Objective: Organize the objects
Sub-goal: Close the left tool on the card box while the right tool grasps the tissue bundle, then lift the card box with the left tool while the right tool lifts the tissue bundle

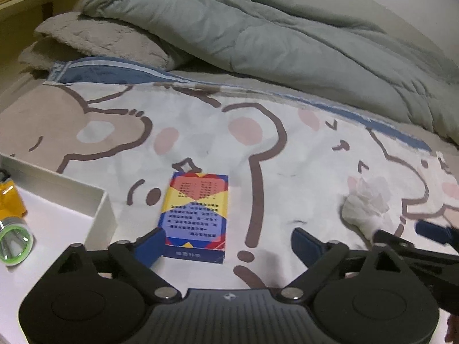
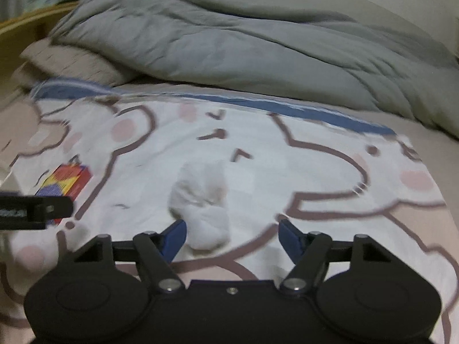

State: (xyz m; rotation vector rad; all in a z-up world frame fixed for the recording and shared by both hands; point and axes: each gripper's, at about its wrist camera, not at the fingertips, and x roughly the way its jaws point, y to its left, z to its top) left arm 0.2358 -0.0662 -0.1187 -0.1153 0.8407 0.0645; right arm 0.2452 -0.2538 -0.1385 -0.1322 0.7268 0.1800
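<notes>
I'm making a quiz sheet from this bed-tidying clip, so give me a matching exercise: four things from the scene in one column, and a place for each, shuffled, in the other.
Things:
1. card box
2. white sock
3. flashlight
4. grey duvet

Places:
A. inside the white box
B. flat on the cartoon sheet, just ahead of the left gripper
C. bunched up at the far side of the bed
D. on the sheet between the open fingers of the right gripper

Pairs: 1-B, 2-D, 3-A, 4-C
</notes>
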